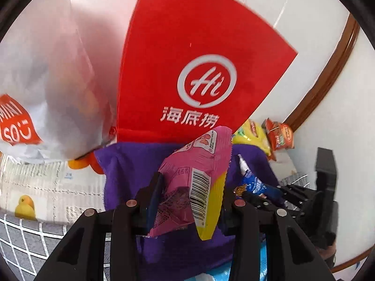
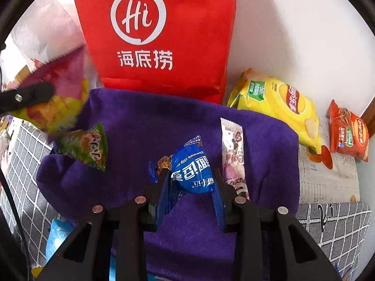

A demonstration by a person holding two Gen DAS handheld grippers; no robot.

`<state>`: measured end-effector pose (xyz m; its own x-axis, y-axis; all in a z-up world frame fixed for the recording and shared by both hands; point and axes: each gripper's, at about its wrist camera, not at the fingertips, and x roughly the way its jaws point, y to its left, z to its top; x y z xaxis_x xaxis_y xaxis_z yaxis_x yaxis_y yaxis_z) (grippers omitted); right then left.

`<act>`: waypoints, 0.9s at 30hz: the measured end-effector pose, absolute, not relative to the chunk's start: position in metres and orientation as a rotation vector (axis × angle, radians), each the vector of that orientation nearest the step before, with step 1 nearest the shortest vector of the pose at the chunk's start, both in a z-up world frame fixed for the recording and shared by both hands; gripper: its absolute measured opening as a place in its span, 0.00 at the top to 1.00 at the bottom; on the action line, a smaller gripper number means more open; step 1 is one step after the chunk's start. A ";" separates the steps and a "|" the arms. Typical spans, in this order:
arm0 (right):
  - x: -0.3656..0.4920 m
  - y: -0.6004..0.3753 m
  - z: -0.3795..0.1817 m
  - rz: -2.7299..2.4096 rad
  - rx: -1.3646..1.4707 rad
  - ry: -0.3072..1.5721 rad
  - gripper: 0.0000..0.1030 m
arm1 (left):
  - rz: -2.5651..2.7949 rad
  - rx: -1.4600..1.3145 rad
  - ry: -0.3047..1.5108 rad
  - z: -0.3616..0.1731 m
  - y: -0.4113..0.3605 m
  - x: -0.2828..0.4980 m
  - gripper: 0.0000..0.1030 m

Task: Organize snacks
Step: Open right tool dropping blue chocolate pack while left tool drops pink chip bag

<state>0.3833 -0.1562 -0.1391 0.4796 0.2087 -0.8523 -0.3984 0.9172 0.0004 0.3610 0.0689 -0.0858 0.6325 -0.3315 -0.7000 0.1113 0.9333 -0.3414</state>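
Two packets are up off the surface at once, one in each claw. Largest thing in view is the red bag [image 2: 154,35], standing upright at the back edge of the purple cloth [image 2: 145,128], its mouth out of frame in both views. A white bag [image 1: 54,82] leans beside it on the left. The cloth lies spread across a checked table cover [image 2: 332,222]. Off its right edge lie a yellow chip bag [image 2: 279,107] and, further right, an orange packet [image 2: 349,131], both near the wall. On the cloth lie a pale wafer packet [image 2: 233,154], just right of the right claw, and a green packet [image 2: 86,145] at the left. The left gripper [image 1: 187,201] is pinching a pink-and-yellow packet [image 1: 194,182] by its lower half, so most of it stands free above the pads. The right gripper [image 2: 191,187] is pinching a blue cookie packet [image 2: 189,168] low down, its wrapper crumpled between the pads. Risks, as judged: slick film held near one end could swing or slide out during a lift; a packet knocking the red bag's soft front could tip or fold it; with both claws close together over the cloth, the loads could collide if they head for one bag opening together.
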 end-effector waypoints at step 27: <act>0.382 -0.167 -0.117 0.327 -0.145 0.979 0.32 | -0.338 -0.175 0.978 -0.090 0.039 0.362 0.30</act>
